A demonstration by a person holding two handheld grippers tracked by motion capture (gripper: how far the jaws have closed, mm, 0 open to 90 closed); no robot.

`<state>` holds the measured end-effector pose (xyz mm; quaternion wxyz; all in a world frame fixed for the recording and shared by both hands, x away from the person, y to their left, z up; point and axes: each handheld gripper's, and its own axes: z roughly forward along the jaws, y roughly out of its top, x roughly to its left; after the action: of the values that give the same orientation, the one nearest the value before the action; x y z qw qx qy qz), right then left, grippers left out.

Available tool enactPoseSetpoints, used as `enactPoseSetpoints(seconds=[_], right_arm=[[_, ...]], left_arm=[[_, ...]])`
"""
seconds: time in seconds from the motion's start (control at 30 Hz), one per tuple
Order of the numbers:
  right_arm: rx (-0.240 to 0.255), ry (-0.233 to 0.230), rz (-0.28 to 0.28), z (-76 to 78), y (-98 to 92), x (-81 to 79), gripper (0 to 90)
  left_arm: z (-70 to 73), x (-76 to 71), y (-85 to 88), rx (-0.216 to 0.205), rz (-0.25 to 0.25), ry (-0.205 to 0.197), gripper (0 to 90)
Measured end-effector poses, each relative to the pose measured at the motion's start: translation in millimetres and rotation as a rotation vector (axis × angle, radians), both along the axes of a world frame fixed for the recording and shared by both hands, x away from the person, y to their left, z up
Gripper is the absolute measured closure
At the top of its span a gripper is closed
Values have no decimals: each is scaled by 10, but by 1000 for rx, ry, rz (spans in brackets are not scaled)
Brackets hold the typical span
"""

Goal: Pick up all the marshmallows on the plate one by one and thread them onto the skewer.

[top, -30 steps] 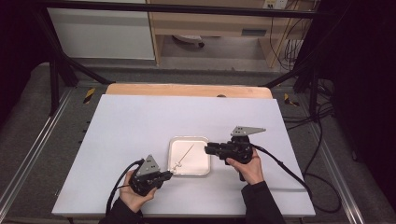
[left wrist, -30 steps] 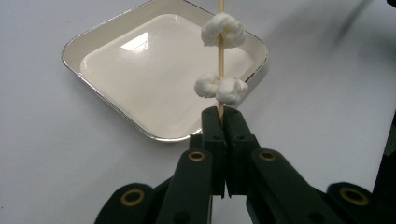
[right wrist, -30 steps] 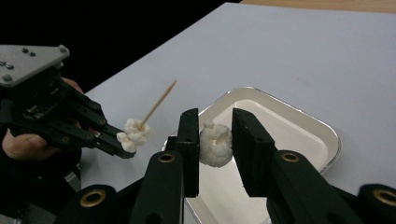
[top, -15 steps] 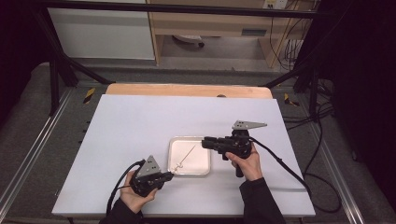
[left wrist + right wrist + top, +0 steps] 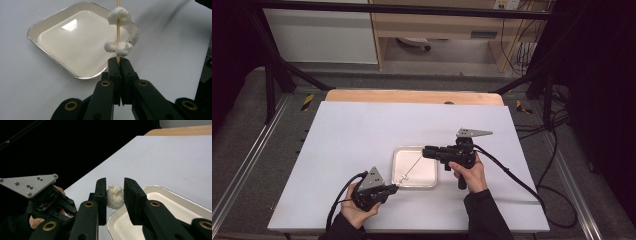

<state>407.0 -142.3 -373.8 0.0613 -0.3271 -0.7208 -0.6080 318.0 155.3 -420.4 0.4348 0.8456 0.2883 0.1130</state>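
Note:
A thin wooden skewer (image 5: 413,166) slants over a shallow white tray (image 5: 430,176) near the table's front. My left gripper (image 5: 395,189) is shut on the skewer's lower end (image 5: 118,58), at the tray's near-left corner. Two white puffs (image 5: 119,15) (image 5: 117,47) are threaded on the stick just beyond its jaws. My right gripper (image 5: 425,151) comes in from the right at the skewer's upper end. Its jaws are shut on a third white puff (image 5: 115,197) above the tray's rim (image 5: 150,188). The skewer tip is hidden inside that puff.
The tray (image 5: 75,40) holds nothing inside. A white table top (image 5: 362,135) spreads wide to the left and behind, with a wooden strip (image 5: 412,96) along its far edge. Cables (image 5: 507,172) trail from both grippers. The left gripper's grey plate (image 5: 30,185) and the hand holding it lie ahead of the right jaws.
My right gripper has moved slightly left and up, toward the skewer's upper end over the tray. The left gripper has kept its hold and barely moved.

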Motion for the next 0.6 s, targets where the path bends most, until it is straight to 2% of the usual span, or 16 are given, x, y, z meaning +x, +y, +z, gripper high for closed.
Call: enactPoseSetpoints(seconds=[0.33, 0.6], right_arm=[[-1, 14, 18, -64, 65, -2, 735], [10, 27, 37, -110, 105, -20, 748]], left_arm=[[2, -2, 2, -8, 3, -4, 888], [-13, -3, -4, 1, -3, -5, 888]])
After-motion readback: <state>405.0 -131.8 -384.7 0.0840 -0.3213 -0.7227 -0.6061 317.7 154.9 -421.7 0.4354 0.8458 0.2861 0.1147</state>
